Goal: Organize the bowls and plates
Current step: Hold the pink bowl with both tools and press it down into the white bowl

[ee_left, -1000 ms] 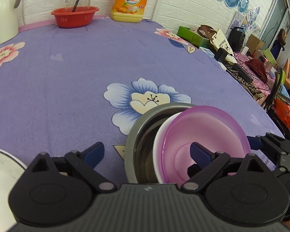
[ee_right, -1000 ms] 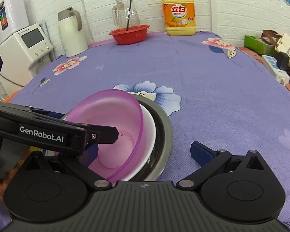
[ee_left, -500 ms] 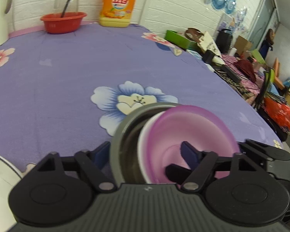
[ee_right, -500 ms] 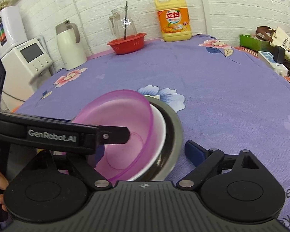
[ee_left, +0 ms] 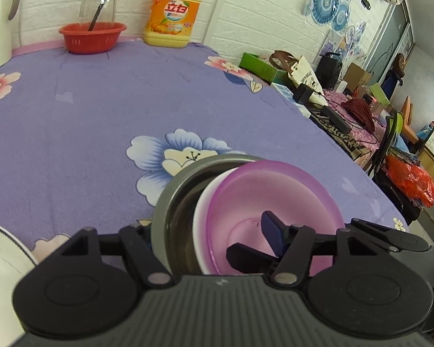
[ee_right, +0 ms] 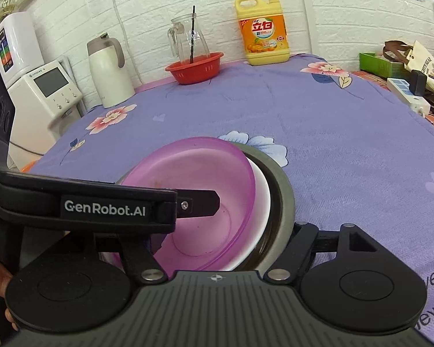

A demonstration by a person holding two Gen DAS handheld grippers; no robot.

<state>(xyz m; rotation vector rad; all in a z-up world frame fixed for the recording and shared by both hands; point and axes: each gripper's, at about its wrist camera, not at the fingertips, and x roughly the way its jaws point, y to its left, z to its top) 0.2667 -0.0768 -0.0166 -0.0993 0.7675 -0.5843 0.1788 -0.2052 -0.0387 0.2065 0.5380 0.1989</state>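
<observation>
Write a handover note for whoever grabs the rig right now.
Left gripper: jaws closing across the stack's rim, with one finger outside the grey bowl and the other inside the purple bowl. The pad is not yet on its wall.
Right gripper: straddles the opposite rim; grip unclear.
Stack: purple bowl in white bowl in grey bowl, tilted, on the tablecloth.
Done: three bowls nested.
Left: probably secure and move the stack. A white plate lies apart, only partly in view.
</observation>
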